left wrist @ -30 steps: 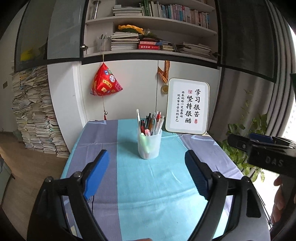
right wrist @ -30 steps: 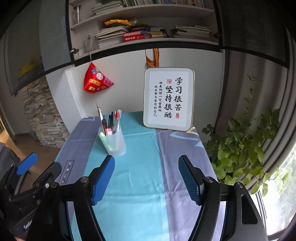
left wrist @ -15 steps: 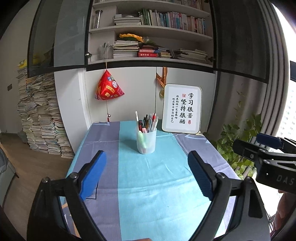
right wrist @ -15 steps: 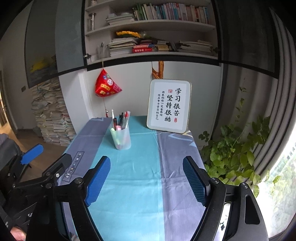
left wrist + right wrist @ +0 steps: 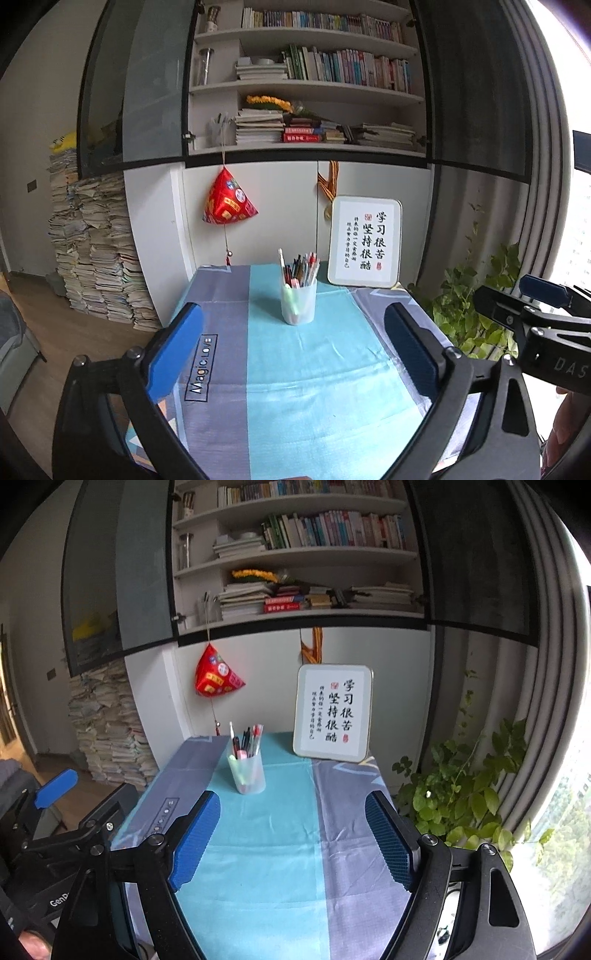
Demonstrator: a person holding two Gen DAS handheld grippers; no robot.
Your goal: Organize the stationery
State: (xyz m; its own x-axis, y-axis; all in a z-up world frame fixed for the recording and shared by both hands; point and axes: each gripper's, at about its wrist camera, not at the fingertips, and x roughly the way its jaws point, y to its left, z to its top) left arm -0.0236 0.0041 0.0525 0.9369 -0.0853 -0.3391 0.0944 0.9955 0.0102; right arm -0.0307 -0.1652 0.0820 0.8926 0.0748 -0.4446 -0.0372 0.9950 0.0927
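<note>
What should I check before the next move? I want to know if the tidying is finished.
1. Pens all in cup: ok.
2. Cup upright on the cloth: ok.
3. Loose stationery on the cloth: none seen, ok.
4. Left tool holds nothing, jaws opening: ok.
5. Right tool open, holds nothing: ok.
6. Sign standing behind the cup: ok.

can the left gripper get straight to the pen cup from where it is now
Probably yes: the left gripper, jaws opening and empty, faces the pen cup across bare tablecloth; nothing lies between.
</note>
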